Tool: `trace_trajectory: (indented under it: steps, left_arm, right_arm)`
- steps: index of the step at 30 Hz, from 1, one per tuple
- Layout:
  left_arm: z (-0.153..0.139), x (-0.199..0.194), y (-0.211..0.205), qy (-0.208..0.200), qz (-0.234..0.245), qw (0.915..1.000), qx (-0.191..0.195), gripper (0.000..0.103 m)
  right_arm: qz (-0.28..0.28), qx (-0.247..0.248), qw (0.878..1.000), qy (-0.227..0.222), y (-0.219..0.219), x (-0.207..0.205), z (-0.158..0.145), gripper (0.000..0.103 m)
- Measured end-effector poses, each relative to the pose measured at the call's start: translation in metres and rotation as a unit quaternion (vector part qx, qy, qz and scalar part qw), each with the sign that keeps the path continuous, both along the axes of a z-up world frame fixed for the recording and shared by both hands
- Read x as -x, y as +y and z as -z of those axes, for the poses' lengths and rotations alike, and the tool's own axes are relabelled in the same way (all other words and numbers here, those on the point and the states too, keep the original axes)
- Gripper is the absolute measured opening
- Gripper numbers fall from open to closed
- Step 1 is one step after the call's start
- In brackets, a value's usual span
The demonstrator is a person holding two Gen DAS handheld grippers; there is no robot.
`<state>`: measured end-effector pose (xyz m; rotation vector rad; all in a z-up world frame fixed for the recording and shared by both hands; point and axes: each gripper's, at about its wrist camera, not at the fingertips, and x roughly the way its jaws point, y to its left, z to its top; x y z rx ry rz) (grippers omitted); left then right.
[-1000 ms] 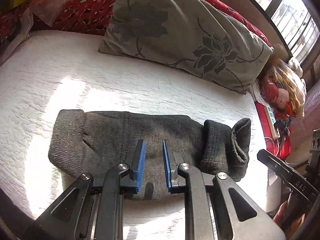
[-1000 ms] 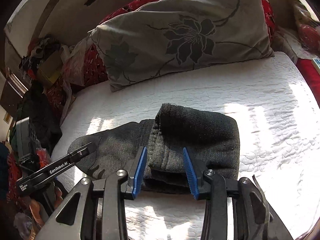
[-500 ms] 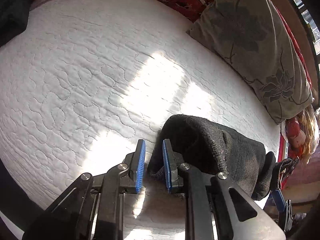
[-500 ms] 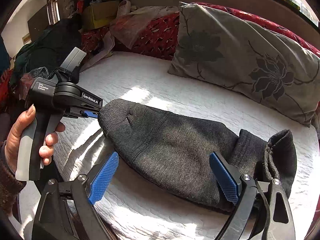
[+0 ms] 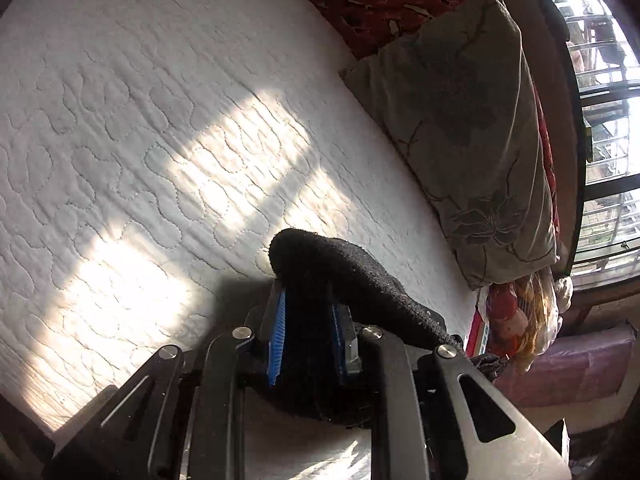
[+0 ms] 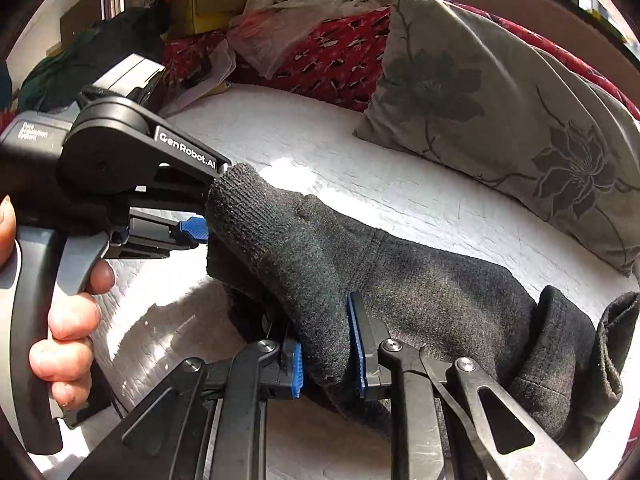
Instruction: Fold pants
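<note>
Dark grey knit pants (image 6: 440, 292) lie folded lengthwise on the white quilted mattress (image 6: 400, 196), the cuffs bunched at the right. My left gripper (image 6: 212, 200) is shut on the far corner of the ribbed left end, and a person's hand (image 6: 68, 320) holds its handle. In the left wrist view that end of the pants (image 5: 360, 276) humps up over the left gripper (image 5: 306, 300), with cloth between the blue pads. My right gripper (image 6: 326, 332) is closing on the near edge of the same end, its pads pressing the cloth.
A grey flowered pillow (image 6: 500, 92) leans along the back of the bed on a red patterned blanket (image 6: 332, 60). Bags, a yellow box (image 6: 208, 4) and clothes pile up at the back left. A barred window (image 5: 608, 160) and a stuffed plastic bag (image 5: 520, 312) flank the pillow's end.
The right jaws went from wide open around the pants to closed on the near edge. The left gripper, earlier beside the ribbed end, now has it between its pads.
</note>
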<state>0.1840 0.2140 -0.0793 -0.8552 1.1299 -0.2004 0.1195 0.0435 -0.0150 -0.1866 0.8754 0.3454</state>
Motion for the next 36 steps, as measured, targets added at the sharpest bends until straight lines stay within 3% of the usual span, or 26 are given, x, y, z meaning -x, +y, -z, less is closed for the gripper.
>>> trace_trajectory:
  steps: [3,6,7,9,12,14,16,17,18,19,20,22,24,26,28,31,34,36]
  left_arm:
    - [-0.036,0.009,-0.042,-0.053,0.028,0.9979,0.022,0.016]
    - [-0.077,0.011,-0.095,-0.112,0.079,0.9891,0.054,0.016]
    - [-0.09,0.01,-0.119,-0.126,0.106,0.9844,0.061,0.016]
    - [-0.106,0.009,-0.175,-0.147,0.153,0.9765,0.036,0.016]
    - [-0.112,0.003,-0.252,-0.158,0.221,0.9622,0.009,0.016]
    - [-0.1,-0.002,-0.297,-0.129,0.257,0.9579,0.005,0.016]
    - [-0.08,0.0,-0.33,-0.089,0.287,0.9537,-0.002,0.016]
    - [-0.07,0.001,-0.345,-0.077,0.298,0.9513,-0.025,0.016]
    - [-0.061,0.005,-0.357,-0.063,0.309,0.9479,-0.047,0.016]
    - [-0.054,0.011,-0.363,-0.049,0.321,0.9444,-0.049,0.016]
    - [-0.051,0.015,-0.365,-0.038,0.327,0.9433,-0.038,0.016]
    - [-0.056,0.029,-0.354,-0.044,0.329,0.9426,-0.037,0.016]
    - [-0.075,0.048,-0.332,-0.079,0.324,0.9404,-0.067,0.016]
    - [-0.094,0.064,-0.305,-0.112,0.308,0.9403,-0.09,0.016]
    - [-0.105,0.083,-0.277,-0.136,0.298,0.9369,-0.123,0.021]
    - [-0.098,0.111,-0.228,-0.144,0.239,0.9401,-0.195,0.044]
    - [-0.078,0.121,-0.189,-0.105,0.204,0.9503,-0.21,0.045]
    - [-0.065,0.133,-0.167,-0.088,0.176,0.9524,-0.233,0.045]
  right_arm:
    - [0.052,-0.099,0.994,0.005,-0.053,0.01,-0.029,0.016]
    - [0.125,-0.226,0.966,0.028,-0.126,0.022,-0.042,0.016]
    - [0.148,-0.27,0.951,0.031,-0.153,0.028,-0.043,0.016]
    - [0.192,-0.339,0.921,0.033,-0.203,0.039,-0.04,0.016]
    - [0.257,-0.409,0.875,0.033,-0.271,0.05,-0.022,0.012]
    - [0.314,-0.445,0.837,0.054,-0.318,0.053,0.005,0.0]
    - [0.386,-0.479,0.785,0.077,-0.369,0.058,0.038,0.0]
    - [0.407,-0.494,0.762,0.095,-0.386,0.06,0.053,0.0]
    - [0.42,-0.503,0.748,0.102,-0.4,0.065,0.06,0.001]
    - [0.425,-0.5,0.749,0.098,-0.409,0.069,0.058,0.006]
    - [0.421,-0.487,0.76,0.088,-0.414,0.071,0.051,0.006]
    - [0.394,-0.467,0.788,0.073,-0.419,0.072,0.032,0.006]
    - [0.37,-0.435,0.819,0.067,-0.418,0.074,0.016,0.009]
    - [0.355,-0.393,0.844,0.079,-0.412,0.079,0.008,0.038]
    - [0.36,-0.351,0.859,0.096,-0.398,0.082,0.008,0.06]
    - [0.35,-0.286,0.882,0.136,-0.359,0.087,0.015,0.074]
    - [0.34,-0.237,0.895,0.164,-0.321,0.09,0.025,0.087]
    - [0.33,-0.203,0.902,0.188,-0.298,0.09,0.03,0.089]
